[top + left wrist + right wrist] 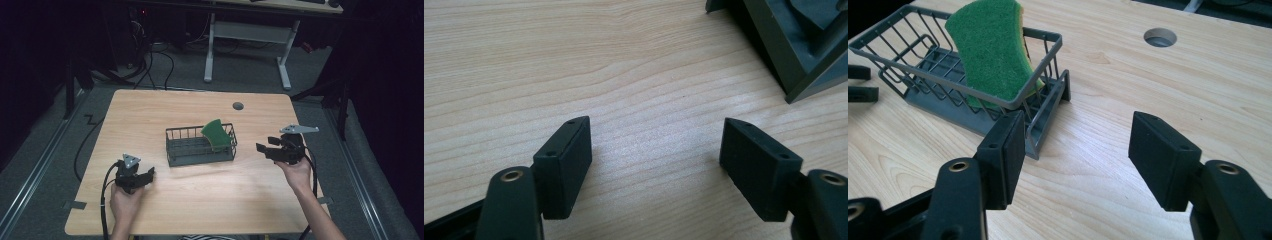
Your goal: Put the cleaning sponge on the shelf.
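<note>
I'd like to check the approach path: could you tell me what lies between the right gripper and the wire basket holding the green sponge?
Only bare wooden table: the high view shows nothing between the right gripper and wire basket.

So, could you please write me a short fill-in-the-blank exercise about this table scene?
1. The green sponge leans inside the wire ____.
2. The basket stands on a ____ table.
3. The left hand-held gripper has its jaws ____, with nothing between them.
4. The colour of the sponge is ____.

Missing words: basket; wooden; open; green
</note>
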`<state>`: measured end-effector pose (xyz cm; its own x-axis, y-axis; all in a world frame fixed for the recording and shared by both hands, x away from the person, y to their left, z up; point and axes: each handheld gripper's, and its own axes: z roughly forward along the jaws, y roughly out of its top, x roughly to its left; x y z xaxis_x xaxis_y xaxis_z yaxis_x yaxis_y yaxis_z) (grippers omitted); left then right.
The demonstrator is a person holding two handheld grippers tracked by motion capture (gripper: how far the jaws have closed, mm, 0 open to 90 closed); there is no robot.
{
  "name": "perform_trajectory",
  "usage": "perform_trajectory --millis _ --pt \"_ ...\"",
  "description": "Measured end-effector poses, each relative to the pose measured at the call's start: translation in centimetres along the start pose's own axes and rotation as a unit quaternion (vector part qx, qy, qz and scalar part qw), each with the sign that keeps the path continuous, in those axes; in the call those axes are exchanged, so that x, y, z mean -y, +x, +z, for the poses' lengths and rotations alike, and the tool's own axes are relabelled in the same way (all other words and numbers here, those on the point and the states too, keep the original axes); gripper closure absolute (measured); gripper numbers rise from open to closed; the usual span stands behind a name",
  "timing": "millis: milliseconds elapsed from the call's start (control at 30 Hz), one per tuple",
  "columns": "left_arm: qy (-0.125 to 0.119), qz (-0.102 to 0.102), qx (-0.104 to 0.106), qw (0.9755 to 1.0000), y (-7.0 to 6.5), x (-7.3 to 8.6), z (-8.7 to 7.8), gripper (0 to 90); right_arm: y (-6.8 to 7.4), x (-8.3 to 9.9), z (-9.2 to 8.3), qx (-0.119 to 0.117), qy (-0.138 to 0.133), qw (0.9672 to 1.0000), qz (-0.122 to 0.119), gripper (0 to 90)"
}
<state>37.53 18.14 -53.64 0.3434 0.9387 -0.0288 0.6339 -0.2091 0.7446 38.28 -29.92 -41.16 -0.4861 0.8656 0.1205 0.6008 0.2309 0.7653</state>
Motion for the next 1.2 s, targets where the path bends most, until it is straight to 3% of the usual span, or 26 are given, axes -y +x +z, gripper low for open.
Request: perform_trajectory --millis 167,500,533,600,733,900,1000,1200 --pt "-0.001 -0.002 0.001 1.0000 0.0 0.0 0.0 29.7 -0.4 1.5 0.1 0.008 0.011 0.9999 0.008 39.8" --pt "0.000 0.000 0.001 1.0000 0.0 0.0 0.0 29.5 -2.0 6.4 0.8 0.039 0.017 0.9979 0.049 39.9" --pt "0.000 0.000 0.000 1.0000 0.0 0.0 0.0 29.5 -2.4 7.6 1.4 0.052 0.024 0.9968 0.056 39.6" --pt "0.000 0.001 0.000 1.0000 0.0 0.0 0.0 29.5 -2.6 8.1 1.7 0.056 0.026 0.9963 0.059 39.4" --pt "0.000 0.001 -0.001 1.0000 -0.1 0.0 0.0 29.4 -3.3 10.7 3.1 0.091 0.042 0.9926 0.067 38.9" --pt "0.001 0.001 0.000 1.0000 -0.1 0.0 0.0 29.4 -2.9 11.8 3.4 0.118 0.028 0.9910 0.058 38.3" --pt "0.000 0.001 0.000 1.0000 0.0 0.0 0.0 29.2 -2.0 12.2 3.6 0.149 0.025 0.9882 0.026 37.1" --pt "0.000 0.002 0.000 1.0000 -0.1 0.0 0.0 28.7 -2.1 12.2 3.7 0.154 0.027 0.9870 0.040 31.9"
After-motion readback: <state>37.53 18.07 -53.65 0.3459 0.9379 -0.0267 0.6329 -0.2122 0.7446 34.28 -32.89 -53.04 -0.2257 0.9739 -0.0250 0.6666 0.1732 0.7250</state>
